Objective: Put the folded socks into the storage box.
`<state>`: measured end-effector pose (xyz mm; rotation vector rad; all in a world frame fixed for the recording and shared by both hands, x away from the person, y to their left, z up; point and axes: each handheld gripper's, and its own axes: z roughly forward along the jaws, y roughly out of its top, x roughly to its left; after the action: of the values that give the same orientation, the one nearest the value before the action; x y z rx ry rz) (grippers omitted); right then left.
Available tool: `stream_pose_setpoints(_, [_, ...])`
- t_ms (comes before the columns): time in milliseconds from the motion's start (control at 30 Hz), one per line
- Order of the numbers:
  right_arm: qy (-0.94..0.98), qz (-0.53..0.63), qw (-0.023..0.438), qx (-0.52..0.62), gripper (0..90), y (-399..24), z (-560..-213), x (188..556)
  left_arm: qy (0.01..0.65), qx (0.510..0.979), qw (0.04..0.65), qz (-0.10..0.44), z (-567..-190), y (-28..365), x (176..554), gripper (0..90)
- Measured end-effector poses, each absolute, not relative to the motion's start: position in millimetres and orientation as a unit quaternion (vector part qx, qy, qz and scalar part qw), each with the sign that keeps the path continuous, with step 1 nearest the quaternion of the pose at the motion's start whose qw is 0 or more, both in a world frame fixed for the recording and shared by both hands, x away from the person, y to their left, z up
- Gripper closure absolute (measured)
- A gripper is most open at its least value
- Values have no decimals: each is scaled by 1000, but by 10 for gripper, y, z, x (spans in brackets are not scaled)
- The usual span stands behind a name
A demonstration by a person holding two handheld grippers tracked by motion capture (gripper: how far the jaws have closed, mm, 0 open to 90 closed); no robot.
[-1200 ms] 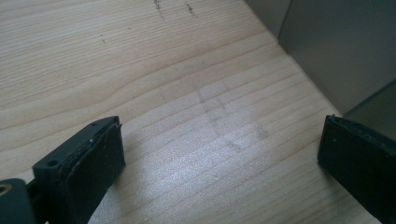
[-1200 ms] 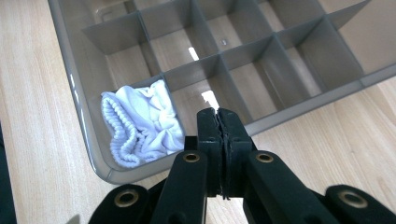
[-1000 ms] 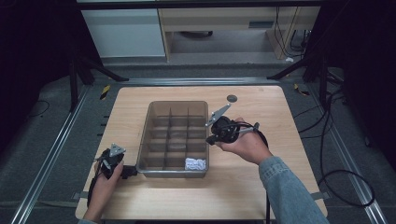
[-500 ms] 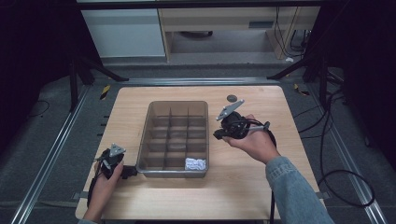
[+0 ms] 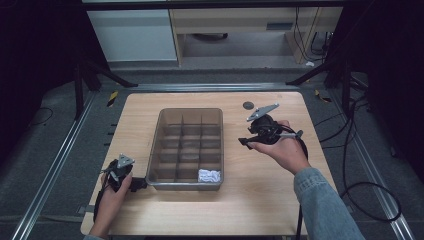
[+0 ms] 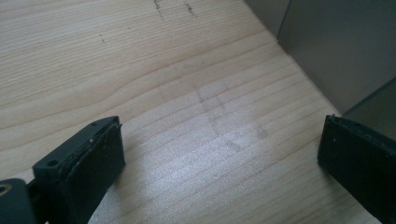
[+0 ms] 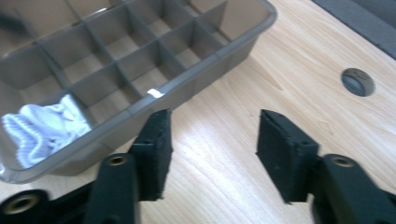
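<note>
Fingers of both grippers stand apart with nothing between them, beside a divided tray holding a white cloth.

Black pads of the right gripper (image 7: 212,154) have just been opening and now frame only bare wood, held in a hand to the right of the grey tray (image 7: 243,44) and pointed toward its long side. At the tray's near right corner compartment lies the crumpled white cloth (image 5: 209,175), seen through the clear wall in the right gripper view (image 7: 44,126). On the table's near left, the left gripper (image 5: 131,182) rests low by the tray's near left corner, its pads (image 6: 86,163) wide over the wooden table (image 6: 187,93). A small dark round disc (image 5: 248,105) sits beyond the right hand.
</note>
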<state>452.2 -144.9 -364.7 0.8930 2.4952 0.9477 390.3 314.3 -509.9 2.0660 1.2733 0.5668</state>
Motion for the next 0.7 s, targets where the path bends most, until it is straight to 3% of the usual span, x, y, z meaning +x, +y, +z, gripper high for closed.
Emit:
stream_pose_setpoints(200, [860,331,194,335,181,-1537,-3684,4541,484,786,319,215,-5098,3143,3903,0])
stream_pose_setpoints(367, [843,340,201,365,81,-1649,-3683,4555,484,786,319,216,-5099,3143,3903,0])
stream_pose_setpoints(700, [834,314,224,394,65,-1914,-3851,4479,484,786,319,215,-5099,3143,3902,0])
